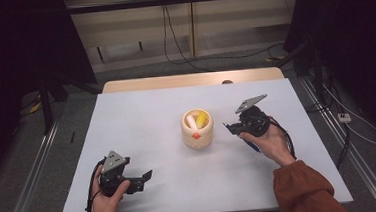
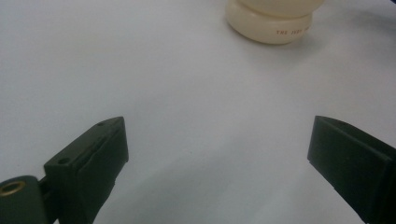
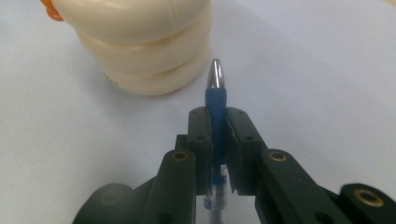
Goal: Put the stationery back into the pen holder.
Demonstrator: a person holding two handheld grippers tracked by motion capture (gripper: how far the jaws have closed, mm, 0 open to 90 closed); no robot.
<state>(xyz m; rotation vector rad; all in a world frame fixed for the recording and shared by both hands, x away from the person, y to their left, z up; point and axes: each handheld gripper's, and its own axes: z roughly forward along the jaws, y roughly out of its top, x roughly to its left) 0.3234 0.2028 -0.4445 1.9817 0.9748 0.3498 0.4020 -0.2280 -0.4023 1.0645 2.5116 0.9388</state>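
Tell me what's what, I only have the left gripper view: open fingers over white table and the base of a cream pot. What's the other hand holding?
Observer: The right gripper is shut on a blue pen, silver tip pointing out past its fingers.
Operator: Where is it relative to the pot?
Observer: In the high view it is just right of the cream pot, above the table.
Operator: Anything in the pot already?
Observer: Yes, something yellow and something white stand inside it.
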